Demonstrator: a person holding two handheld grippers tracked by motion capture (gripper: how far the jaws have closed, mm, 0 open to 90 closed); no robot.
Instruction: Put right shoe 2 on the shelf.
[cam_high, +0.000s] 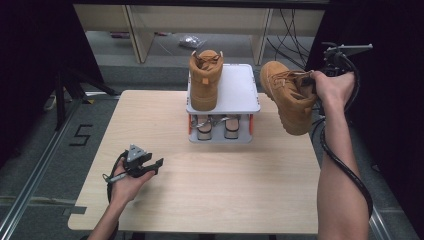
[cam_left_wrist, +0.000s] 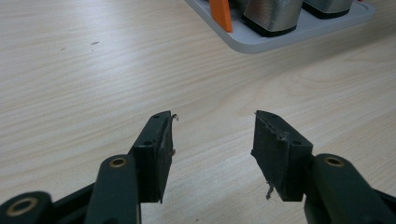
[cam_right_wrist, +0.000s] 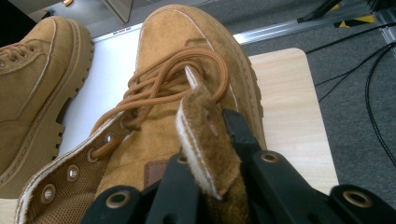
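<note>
In the right gripper view, the held boot (cam_right_wrist: 187, 93) has its tongue (cam_right_wrist: 205, 140) running down between the black jaws, so the pads are hidden behind suede, and its collar is cut off at the bottom edge. The second boot (cam_right_wrist: 37, 84) at nine o'clock is cropped by the left edge. In the high view, the right gripper (cam_high: 320, 75) is largely covered by the hand. Under the rack (cam_high: 235, 90), the shoes (cam_high: 217, 127) on the lower shelf show only their ends. The left gripper view crops those shoes at twelve o'clock.

Even, soft light; dark surroundings.
</note>
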